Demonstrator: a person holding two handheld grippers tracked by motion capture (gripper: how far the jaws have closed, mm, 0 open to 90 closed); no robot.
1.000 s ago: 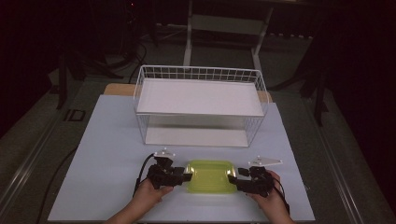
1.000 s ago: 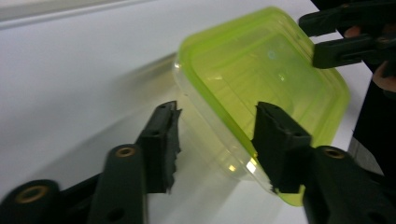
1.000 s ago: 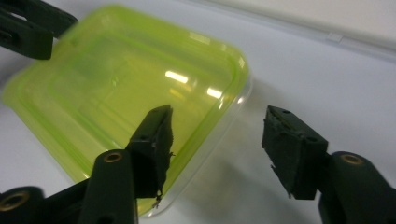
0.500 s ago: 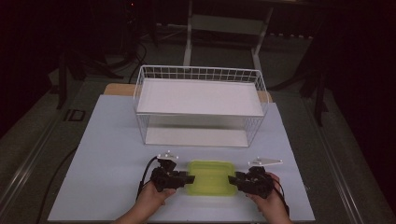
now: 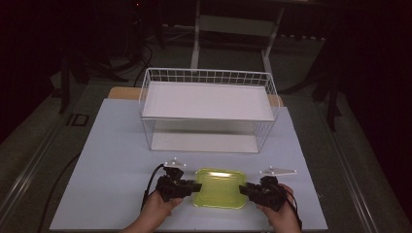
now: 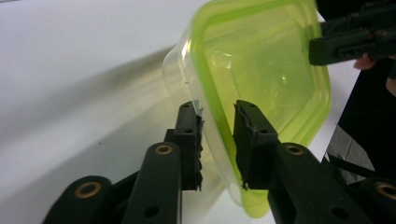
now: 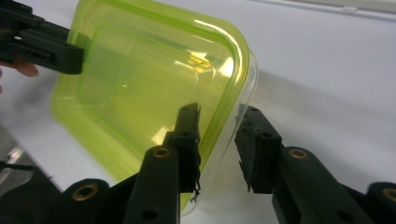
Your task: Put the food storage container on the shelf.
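A clear tub with a lime-green lid point(image 5: 219, 188) lies flat near the table's front edge. My left gripper point(image 5: 197, 186) is at its left end and my right gripper point(image 5: 243, 189) at its right end, each held in a hand. In the left gripper view the jaws point(image 6: 217, 116) straddle the lid's rim point(image 6: 219, 135); they have just been closing. In the right gripper view the jaws point(image 7: 219, 116) straddle the tub's edge point(image 7: 229, 121) too, also just closing, with a gap still showing at the outer pad point(image 7: 250, 140). Each view shows the other gripper at the far end.
A white wire basket point(image 5: 209, 104) with a white shelf board on top stands behind the tub, mid-table. The pale table top point(image 5: 111, 145) ends close in front of my hands. Dark floor and stands surround the table.
Both pairs of jaws have drawn in around the tub's ends. The hands and the tub have kept their places.
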